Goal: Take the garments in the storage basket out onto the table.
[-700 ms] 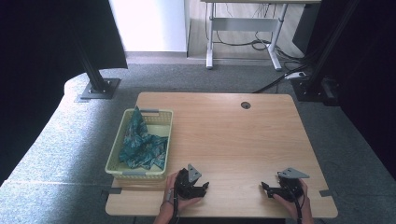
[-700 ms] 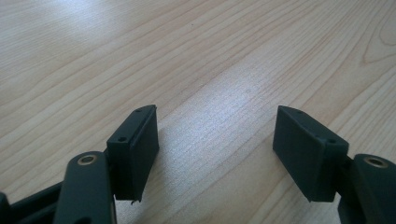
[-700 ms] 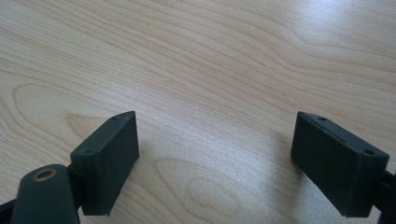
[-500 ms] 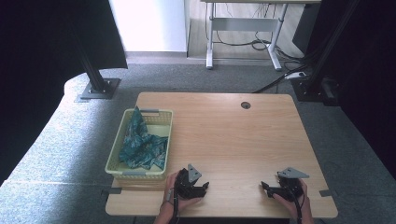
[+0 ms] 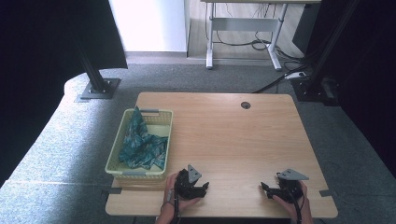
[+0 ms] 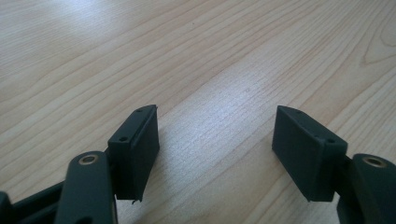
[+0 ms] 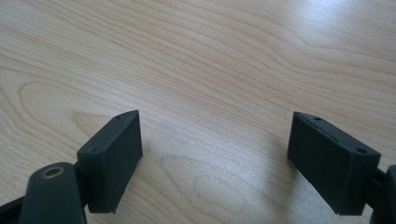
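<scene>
Hand-held grippers point(image 5: 203, 189) point(image 5: 264, 187) rest agape on table point(image 5: 233, 140) near basket point(image 5: 159, 119) holding cloth point(image 5: 142, 147).

A: Entry one, left gripper point(image 5: 204, 187): any shift against the earlier pictures?

B: None to record. Same spot on the near edge of the desk point(image 5: 224, 135), same heading, fingers point(image 6: 135, 149) as far apart as before.

A: Entry two, right gripper point(image 5: 265, 189)?

B: No displacement, no turn, no change in the gap between its fingers point(image 7: 112, 158).

A: Entry three, basket point(image 5: 116, 169) and teal cloth point(image 5: 142, 147)?

B: No difference in place or in the lie of the folds. Changes logged: nil.
</scene>
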